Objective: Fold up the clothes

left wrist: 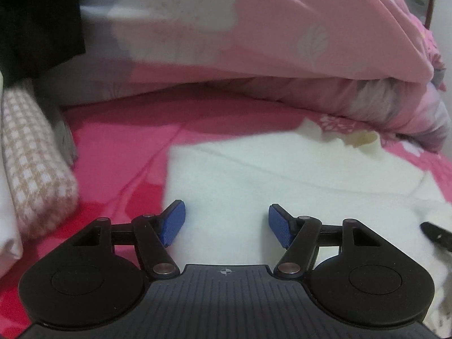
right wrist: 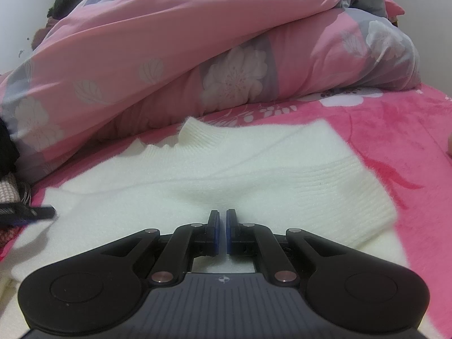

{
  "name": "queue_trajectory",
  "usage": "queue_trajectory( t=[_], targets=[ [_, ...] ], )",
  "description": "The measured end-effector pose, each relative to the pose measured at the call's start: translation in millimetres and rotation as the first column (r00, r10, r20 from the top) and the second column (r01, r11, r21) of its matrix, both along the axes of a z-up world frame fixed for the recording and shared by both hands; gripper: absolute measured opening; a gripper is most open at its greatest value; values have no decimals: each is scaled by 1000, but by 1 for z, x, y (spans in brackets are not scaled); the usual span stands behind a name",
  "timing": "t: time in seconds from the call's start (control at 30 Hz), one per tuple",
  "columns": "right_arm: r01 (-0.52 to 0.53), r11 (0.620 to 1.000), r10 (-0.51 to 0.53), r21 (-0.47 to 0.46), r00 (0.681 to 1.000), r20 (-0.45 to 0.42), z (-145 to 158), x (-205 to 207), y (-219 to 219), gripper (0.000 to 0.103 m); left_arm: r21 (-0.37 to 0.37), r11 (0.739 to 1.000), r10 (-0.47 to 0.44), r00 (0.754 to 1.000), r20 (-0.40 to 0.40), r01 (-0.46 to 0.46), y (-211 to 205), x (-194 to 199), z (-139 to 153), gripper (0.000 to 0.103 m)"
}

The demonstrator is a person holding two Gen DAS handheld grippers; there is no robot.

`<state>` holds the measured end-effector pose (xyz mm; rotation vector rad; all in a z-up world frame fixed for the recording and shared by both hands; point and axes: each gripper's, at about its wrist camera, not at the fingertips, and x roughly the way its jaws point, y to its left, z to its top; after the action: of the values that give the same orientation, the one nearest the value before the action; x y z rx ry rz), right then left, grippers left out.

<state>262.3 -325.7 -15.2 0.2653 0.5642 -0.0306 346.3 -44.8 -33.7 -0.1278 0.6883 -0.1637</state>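
white sweater [left wrist: 282, 175] runs left-right, lower centre of both views. left gripper [left wrist: 226, 223] jaws apart over its left edge; right gripper [right wrist: 222, 231] jaws together, mid-body, apparently empty.

No readable text, labels, brands, numbers — either view.

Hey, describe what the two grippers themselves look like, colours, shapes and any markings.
Both look alike. The left gripper has a matte black frame: two round discs at the base, angled link arms with silver rivets, and blue textured pads on its fingers. A ribbed dark grey plate sits in the middle with a small crosshair mark. The right gripper has the same black frame, rivets, ribbed plate and blue-edged pads. No cables or sleeves show.
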Motion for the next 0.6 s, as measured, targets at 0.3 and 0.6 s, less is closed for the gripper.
queue_trajectory(
  t=[0.3,0.6],
  targets=[
    [1,1000,-1,3,1000,0,0,0,0,3,-11,995,-94,992,89,96,-8,-26,21,66],
    [1,1000,-1,4,1000,0,0,0,0,3,43,993,-109,993,54,107,-18,-23,-5,68]
  ],
)
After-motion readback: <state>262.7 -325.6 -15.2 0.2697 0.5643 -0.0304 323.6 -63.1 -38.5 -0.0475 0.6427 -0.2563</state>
